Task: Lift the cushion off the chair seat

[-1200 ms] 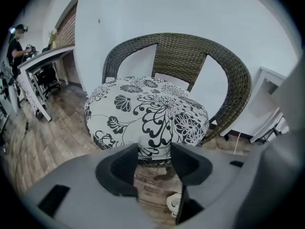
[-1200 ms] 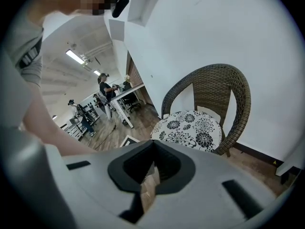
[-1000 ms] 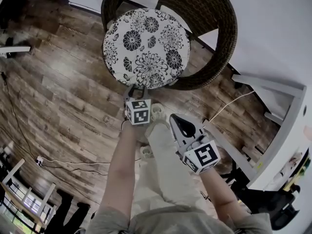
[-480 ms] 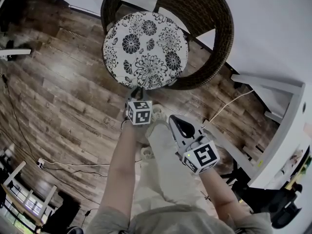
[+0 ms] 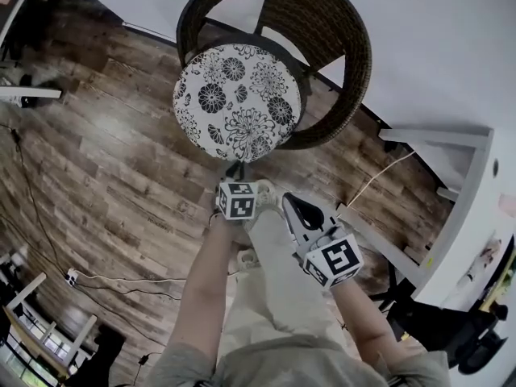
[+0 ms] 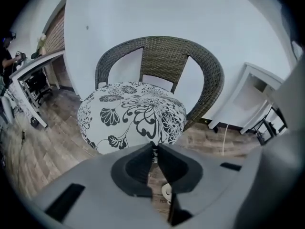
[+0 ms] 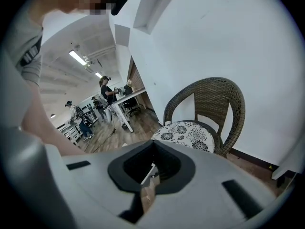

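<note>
A round white cushion (image 5: 238, 99) with black flower print lies on the dark wicker chair (image 5: 339, 22). My left gripper (image 5: 235, 170) is shut on the cushion's near rim, its jaws having just been closing on that rim. In the left gripper view the rim of the cushion (image 6: 131, 116) is pinched between the left gripper's (image 6: 155, 147) tips, and the near side is raised off the chair (image 6: 162, 56). My right gripper (image 5: 289, 198) hangs to the right, nearer me, shut and empty. The right gripper view shows that gripper's (image 7: 151, 168) tips together, with cushion (image 7: 186, 130) and chair (image 7: 214, 94) well beyond.
A white wall runs behind the chair. A white desk frame (image 5: 435, 147) and a pale cable (image 5: 379, 176) stand at the right. More cables (image 5: 121, 276) trail over the wood floor at the left. People (image 7: 107, 92) stand at desks far off.
The left gripper has shut on the cushion's near rim and drawn back toward me and upward. The rim has come up with it. The right gripper has risen slightly.
</note>
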Tool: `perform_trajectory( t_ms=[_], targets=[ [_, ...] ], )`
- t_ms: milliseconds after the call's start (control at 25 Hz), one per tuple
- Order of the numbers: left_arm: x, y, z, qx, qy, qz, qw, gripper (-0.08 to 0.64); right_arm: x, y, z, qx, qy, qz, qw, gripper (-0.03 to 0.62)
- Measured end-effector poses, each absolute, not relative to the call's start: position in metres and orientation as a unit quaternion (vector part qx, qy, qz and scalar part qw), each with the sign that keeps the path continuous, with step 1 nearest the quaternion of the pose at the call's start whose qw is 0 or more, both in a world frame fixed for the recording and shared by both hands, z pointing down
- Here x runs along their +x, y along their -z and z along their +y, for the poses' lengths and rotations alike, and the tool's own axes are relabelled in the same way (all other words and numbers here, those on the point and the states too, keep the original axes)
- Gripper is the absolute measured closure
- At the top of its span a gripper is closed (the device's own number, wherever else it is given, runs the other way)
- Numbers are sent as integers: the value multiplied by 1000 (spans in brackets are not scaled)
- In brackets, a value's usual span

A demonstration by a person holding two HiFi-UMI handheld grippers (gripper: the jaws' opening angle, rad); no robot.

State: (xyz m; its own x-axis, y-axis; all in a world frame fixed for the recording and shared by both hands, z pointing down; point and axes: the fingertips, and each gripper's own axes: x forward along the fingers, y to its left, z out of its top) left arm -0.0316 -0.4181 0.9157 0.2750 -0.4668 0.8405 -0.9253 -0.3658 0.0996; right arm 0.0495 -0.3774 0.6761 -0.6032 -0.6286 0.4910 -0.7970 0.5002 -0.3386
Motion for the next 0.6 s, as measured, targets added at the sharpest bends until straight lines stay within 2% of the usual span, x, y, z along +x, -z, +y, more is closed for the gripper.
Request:
perform_trajectory(
  t_ms=[600],
  targets=[
    [-58, -793, -368, 739, -318, -510, 303, 529, 36, -584, -305, 430, -226, -864, 135, 592]
  ],
)
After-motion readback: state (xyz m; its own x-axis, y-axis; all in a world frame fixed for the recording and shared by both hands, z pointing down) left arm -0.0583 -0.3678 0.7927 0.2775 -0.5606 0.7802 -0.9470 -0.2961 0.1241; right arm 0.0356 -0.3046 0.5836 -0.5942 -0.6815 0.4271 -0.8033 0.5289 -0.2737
